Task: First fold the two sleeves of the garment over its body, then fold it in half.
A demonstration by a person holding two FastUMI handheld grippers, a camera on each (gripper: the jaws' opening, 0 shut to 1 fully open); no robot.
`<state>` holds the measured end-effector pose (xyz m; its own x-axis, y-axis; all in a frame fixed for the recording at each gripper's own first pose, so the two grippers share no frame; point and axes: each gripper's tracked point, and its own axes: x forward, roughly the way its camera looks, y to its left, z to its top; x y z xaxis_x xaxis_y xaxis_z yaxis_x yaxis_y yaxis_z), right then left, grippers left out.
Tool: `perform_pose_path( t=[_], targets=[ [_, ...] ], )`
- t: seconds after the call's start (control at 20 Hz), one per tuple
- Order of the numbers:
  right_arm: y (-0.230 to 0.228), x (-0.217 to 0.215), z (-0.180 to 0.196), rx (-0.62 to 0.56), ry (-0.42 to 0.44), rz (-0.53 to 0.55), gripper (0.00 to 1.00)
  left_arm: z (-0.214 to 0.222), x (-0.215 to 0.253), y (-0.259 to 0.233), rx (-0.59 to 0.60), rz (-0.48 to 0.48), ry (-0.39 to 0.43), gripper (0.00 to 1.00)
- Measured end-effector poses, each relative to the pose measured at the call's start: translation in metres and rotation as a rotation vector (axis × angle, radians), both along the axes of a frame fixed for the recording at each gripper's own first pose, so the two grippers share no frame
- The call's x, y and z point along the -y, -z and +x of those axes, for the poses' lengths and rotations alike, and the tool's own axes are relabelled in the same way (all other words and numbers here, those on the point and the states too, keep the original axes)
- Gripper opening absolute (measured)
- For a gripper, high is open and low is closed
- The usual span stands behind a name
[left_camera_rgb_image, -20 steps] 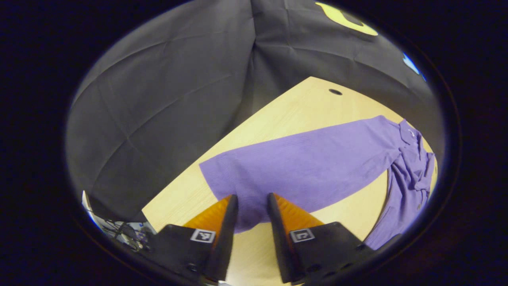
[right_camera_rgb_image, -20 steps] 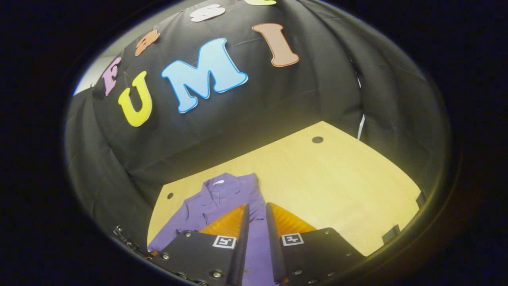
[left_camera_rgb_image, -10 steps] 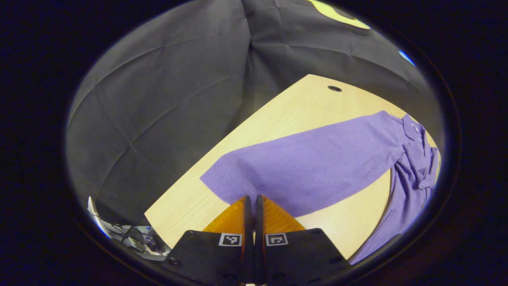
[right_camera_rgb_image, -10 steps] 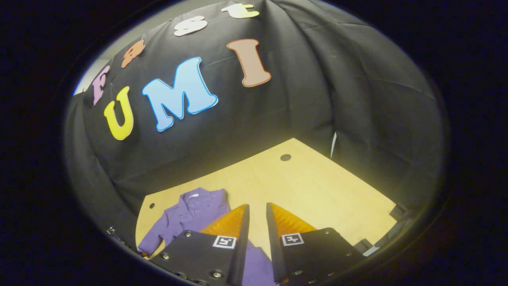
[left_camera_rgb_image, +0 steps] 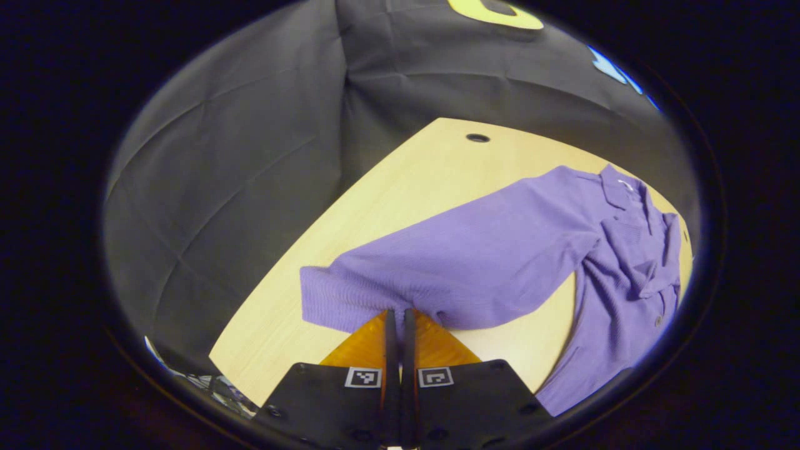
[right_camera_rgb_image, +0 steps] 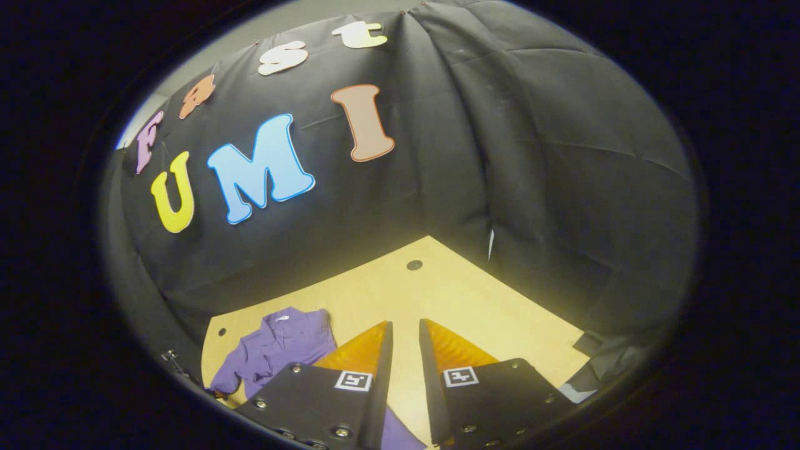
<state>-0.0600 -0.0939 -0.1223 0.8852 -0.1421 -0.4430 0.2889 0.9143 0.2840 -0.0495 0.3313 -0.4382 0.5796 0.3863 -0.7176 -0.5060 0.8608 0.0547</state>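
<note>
Black-cloth booth, pale wood bench [left_camera_rgb_image: 400, 187], purple garment [left_camera_rgb_image: 619, 250] spread on it.
Left gripper view: left claw [left_camera_rgb_image: 396, 315] clenched on the lower edge of the long sleeve [left_camera_rgb_image: 462, 265], cuff end bunched and raised off the wood; body and collar lie at right. Right gripper view: garment at lower left of the bench, right claw [right_camera_rgb_image: 404, 328] released, narrow gap, nothing between its fingers.

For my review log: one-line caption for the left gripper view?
Left gripper shut on the purple shirt's sleeve, lifting it off the wooden table.
</note>
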Motion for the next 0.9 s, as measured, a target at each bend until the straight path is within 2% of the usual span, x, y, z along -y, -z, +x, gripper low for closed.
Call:
perform_pose_path(
  t=[0.45,0.75,0.9],
  targets=[
    [-0.011,-0.022,-0.032,0.017,0.012,0.038,0.27,0.101,0.062,-0.059,0.105,0.017,0.194,0.07],
    [-0.013,-0.039,-0.035,0.017,-0.009,0.076,0.27,0.164,0.134,-0.093,0.171,0.021,0.347,0.07],
    [-0.016,-0.046,-0.033,0.025,-0.025,0.095,0.27,0.181,0.177,-0.103,0.189,0.012,0.413,0.07]
  ],
)
